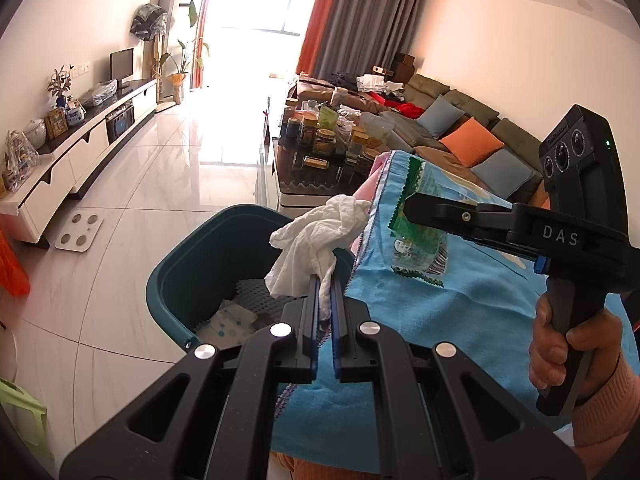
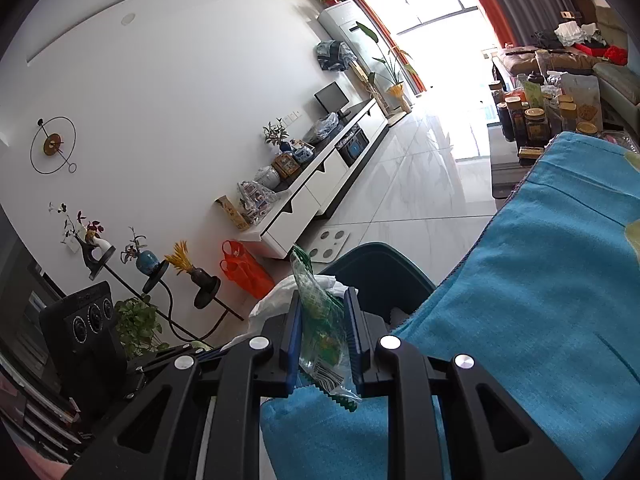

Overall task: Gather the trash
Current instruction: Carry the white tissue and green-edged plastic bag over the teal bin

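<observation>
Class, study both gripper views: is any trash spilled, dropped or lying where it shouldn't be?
Nothing stands out. The crumpled white tissue is pinched in the left gripper above the teal plastic bin; the green-printed clear wrapper sits in the right gripper.

Left wrist view: mounted just behind the left gripper [image 1: 325, 280], looking forward and somewhat downward along its fingers, close over a teal bin [image 1: 224, 248] and a blue cloth [image 1: 460, 300], with the right gripper [image 1: 412, 204] entering from the right edge. Right wrist view: set just behind the right gripper [image 2: 322, 312], also angled down but strongly rolled (floor and cabinet run diagonally), very near the blue cloth [image 2: 540, 300]. Shared by both: teal bin [image 2: 376, 268], cloth, white TV cabinet [image 1: 80, 152] [image 2: 320, 196], bright window [image 1: 260, 8] [image 2: 424, 4], cluttered table [image 1: 320, 148] [image 2: 536, 128].
</observation>
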A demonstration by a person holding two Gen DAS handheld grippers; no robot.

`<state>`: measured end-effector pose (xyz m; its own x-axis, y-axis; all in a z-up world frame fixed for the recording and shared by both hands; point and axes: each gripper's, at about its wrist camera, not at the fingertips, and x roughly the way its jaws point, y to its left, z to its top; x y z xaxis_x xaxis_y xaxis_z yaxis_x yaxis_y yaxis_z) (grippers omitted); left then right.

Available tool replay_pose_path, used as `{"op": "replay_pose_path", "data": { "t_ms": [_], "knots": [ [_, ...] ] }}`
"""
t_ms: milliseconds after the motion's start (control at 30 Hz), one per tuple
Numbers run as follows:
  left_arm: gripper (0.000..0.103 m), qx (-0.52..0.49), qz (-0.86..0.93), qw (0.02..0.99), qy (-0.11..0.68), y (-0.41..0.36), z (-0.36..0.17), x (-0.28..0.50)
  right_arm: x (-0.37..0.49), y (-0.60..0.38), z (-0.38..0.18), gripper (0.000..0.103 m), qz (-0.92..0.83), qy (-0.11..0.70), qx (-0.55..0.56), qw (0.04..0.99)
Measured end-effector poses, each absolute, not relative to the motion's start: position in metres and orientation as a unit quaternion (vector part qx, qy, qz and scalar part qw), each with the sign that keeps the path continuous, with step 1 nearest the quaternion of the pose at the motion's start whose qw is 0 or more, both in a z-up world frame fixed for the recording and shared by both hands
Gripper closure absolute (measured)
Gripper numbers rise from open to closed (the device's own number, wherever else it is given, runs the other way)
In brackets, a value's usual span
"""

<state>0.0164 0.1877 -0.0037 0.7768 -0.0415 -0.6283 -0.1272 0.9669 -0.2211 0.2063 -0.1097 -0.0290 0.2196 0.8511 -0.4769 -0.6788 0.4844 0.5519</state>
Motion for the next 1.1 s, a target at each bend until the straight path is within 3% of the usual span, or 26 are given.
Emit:
{"op": "replay_pose_path", "data": {
  "t_ms": [1100],
  "knots": [
    [0.098, -0.146, 0.046, 0.927, 0.343, 0.202, -0.021, 0.030, 0.220, -0.078, -0.043, 0.084, 0.485, 0.405, 0.099, 0.768]
  ]
}}
